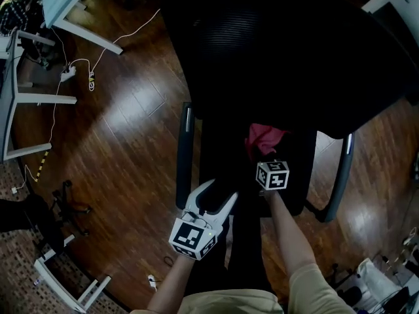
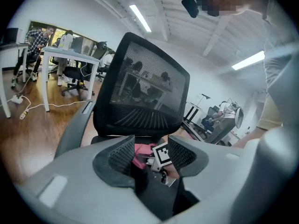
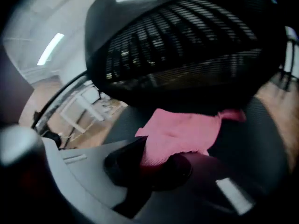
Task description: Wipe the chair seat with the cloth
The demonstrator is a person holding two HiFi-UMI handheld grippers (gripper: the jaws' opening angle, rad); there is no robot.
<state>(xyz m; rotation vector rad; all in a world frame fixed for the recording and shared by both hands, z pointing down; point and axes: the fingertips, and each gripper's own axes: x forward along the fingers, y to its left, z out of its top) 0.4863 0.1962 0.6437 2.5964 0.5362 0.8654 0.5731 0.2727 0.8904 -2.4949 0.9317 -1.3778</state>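
1. Right gripper (image 3: 154, 166). The jaws were closed on the near edge of the cloth, pinched between the dark pads. I pointed it steeply downward, I judge so that the fabric was pressed onto the seat and not lifted off it.

2. Cloth (image 3: 183, 130). Pink and soft, with a fine nap, lying crumpled but mostly flat. It ran forward from my right jaws over the chair seat, and its far corner reached toward the foot of the backrest. Spread ahead of the grip like this, it would drag across the surface with any push or pull.

3. Chair seat (image 3: 254, 136). Black, matte, upholstered and gently rounded. It lay under the right gripper and ahead of both.

4. Left gripper (image 2: 152, 154). The jaws stood about half apart, ribbed dark pads facing each other, with nothing pressed between them. It hung near the seat's front edge, behind and to the left of the right gripper. Through its gap I saw the right gripper's marker cube (image 2: 162, 154) and a fold of pink. I judge it was kept free, perhaps to steady the chair.

5. Backrest (image 3: 187, 45). Black mesh in a curved hard frame, with horizontal ribs showing through. It stood upright beyond the cloth.

6. Armrests (image 1: 184, 152). Slim, grey and hard, one to either side of my grippers.

7. Floor (image 1: 124, 126). Glossy brown wood boards, below and to the left of the left gripper.
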